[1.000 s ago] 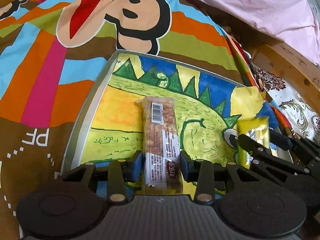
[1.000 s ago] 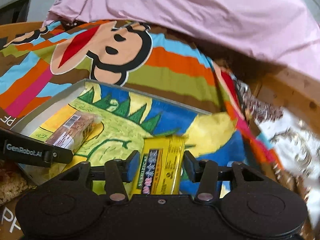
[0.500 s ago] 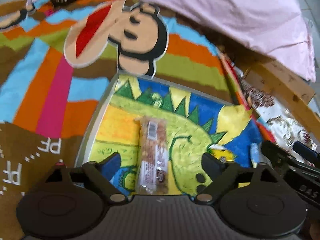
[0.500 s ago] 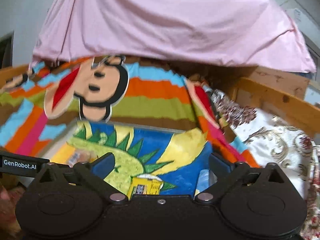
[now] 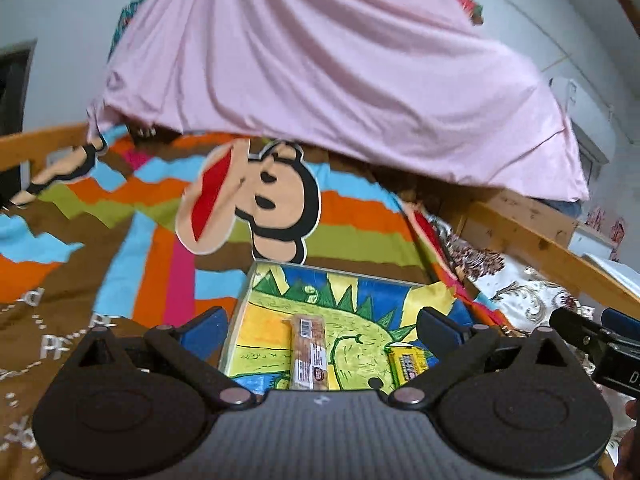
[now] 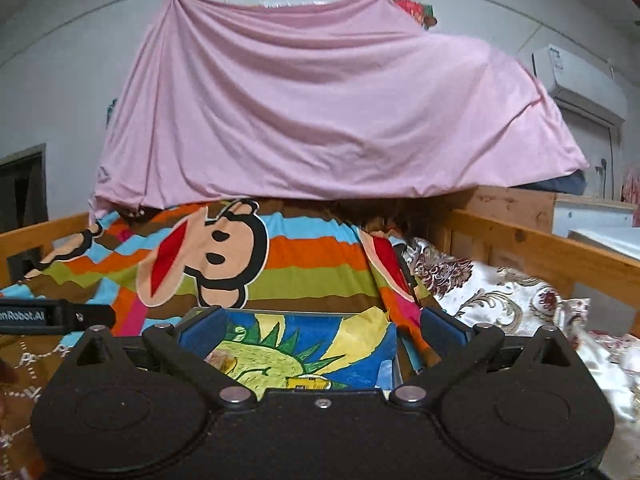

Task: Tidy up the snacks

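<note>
Tray (image 5: 240,312) on the striped blanket (image 5: 152,280) holds 2 snacks: brown bar (image 5: 310,354) at centre, yellow packet (image 5: 408,362) right of it. Left gripper (image 5: 320,330) opening, empty; right gripper (image 6: 320,330) spread wide, empty.

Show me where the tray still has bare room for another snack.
In the tray, the far part, from the brown snack bar to the back rim, lies bare, and so does the strip between that bar and the left wall. It is tighter on the right, where the yellow packet lies near the bar.
</note>
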Tool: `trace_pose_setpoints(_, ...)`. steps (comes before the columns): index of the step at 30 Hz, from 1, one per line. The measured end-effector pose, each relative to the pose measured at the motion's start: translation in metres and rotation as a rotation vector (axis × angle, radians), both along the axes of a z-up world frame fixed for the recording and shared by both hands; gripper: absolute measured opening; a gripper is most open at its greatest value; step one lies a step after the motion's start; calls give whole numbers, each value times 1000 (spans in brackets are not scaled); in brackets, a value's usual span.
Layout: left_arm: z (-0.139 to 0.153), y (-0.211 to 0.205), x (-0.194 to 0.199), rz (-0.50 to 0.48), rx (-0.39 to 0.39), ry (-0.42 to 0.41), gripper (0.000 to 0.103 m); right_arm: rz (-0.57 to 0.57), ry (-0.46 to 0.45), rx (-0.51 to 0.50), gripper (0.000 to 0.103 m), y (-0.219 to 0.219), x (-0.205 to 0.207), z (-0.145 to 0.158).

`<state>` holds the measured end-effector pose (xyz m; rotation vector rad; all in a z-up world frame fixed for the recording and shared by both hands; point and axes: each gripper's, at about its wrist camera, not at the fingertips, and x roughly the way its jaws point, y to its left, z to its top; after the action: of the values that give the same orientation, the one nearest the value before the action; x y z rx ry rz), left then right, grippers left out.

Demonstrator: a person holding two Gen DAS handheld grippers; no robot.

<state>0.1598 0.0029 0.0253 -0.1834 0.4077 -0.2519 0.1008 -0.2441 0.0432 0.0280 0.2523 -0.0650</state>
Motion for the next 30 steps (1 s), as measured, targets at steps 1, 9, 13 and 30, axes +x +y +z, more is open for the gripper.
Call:
trace_pose_setpoints(1,1,2,-10,1,-6,-12,102,0,-4,0,102,1,-8,1)
trace_pose_setpoints(9,3,15,-76,4,0,-39,102,10,-33,-22,102,12,-84,7)
trace_pose_setpoints(13,-3,22,-100,2,21,-3,103,14,-12,3,102,14,-114,5)
trace_pose_setpoints(30,-22,8,-162,-105,216,136,102,-11,258,10,102,30,-163,-12)
